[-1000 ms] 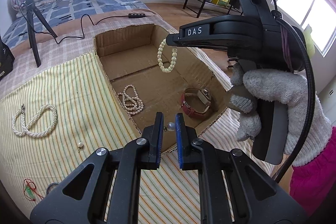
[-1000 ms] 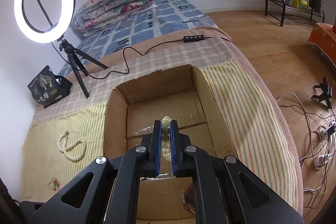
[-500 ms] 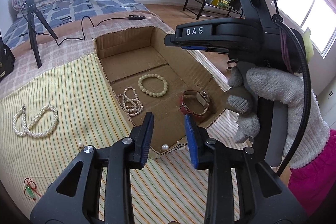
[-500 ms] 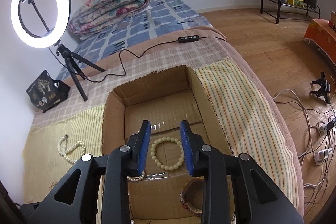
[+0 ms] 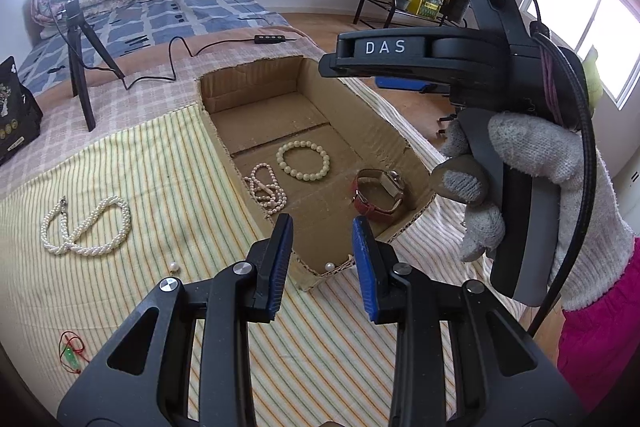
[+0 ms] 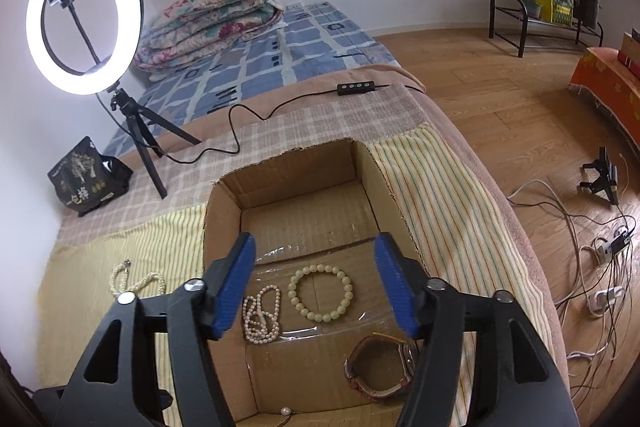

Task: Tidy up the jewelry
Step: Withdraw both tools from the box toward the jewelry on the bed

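Note:
An open cardboard box (image 5: 384, 131) (image 6: 224, 203) sits sunk in the striped cloth. On its floor lie a pale green bead bracelet (image 5: 303, 160) (image 6: 320, 291), a small pearl strand (image 5: 266, 189) (image 6: 261, 315), a red-strap watch (image 5: 378, 195) (image 6: 380, 371) and a single pearl (image 5: 329, 266) (image 6: 285, 411). My left gripper (image 5: 322, 227) is open and empty above the box's near corner. My right gripper (image 6: 314, 261) is open and empty above the bracelet. A white pearl necklace (image 5: 86, 227) (image 6: 136, 279) and a loose pearl (image 5: 173, 267) lie on the cloth to the left of the box.
A small red and green trinket (image 5: 70, 351) lies on the cloth at near left. A ring light on a tripod (image 6: 84, 19) and a black bag (image 6: 86, 179) stand at the far left. Its cable and remote (image 6: 356, 87) run behind the box.
My right gripper opened and dropped the bead bracelet into the box. My left gripper opened and released the single pearl, which now lies in the box's near corner. Both grippers opened wider.

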A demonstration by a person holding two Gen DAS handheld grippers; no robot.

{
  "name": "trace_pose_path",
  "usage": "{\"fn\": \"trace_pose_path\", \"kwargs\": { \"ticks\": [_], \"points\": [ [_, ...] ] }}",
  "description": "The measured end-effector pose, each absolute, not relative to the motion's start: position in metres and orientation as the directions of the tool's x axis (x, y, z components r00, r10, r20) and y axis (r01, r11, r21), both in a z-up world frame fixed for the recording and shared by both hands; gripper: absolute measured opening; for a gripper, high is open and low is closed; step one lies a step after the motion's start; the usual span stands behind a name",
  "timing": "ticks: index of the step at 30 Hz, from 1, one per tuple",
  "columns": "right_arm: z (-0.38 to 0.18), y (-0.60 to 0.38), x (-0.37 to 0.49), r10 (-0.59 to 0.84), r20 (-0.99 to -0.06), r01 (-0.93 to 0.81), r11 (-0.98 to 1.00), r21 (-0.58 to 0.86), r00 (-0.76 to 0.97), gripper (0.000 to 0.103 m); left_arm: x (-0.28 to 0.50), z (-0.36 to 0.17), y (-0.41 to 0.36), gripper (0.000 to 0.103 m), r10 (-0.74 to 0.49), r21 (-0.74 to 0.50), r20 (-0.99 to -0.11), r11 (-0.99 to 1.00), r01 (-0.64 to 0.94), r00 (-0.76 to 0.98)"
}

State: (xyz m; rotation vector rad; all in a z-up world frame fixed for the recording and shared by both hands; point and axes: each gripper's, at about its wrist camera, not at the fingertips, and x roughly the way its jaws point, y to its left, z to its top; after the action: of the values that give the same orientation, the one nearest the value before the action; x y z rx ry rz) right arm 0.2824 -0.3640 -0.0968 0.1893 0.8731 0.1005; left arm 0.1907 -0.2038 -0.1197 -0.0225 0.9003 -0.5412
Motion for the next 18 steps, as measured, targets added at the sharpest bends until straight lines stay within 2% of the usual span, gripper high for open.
{"fn": "trace_pose_path", "kwargs": {
  "ticks": [1,6,18],
  "points": [
    [-0.095,-0.362,0.282,0.152,-0.754,-0.007,0.981,0.192,0.640,0.071,0.190,-0.119,-0.201,0.030,-0.454,-0.239,-0.738,0.868,0.435,0.500],
    [-0.089,-0.354,0.278,0.108,-0.763,0.002,0.990,0.141,0.638,0.076,0.183,-0.114,-0.190,0.030,-0.444,-0.229,-0.736,0.874,0.429,0.512],
    [-0.071,-0.341,0.259,0.065,-0.752,-0.004,0.997,0.083,0.655,0.077,0.170,-0.102,-0.143,0.030,-0.406,-0.204,-0.732,0.897,0.393,0.547]
  ]
}}
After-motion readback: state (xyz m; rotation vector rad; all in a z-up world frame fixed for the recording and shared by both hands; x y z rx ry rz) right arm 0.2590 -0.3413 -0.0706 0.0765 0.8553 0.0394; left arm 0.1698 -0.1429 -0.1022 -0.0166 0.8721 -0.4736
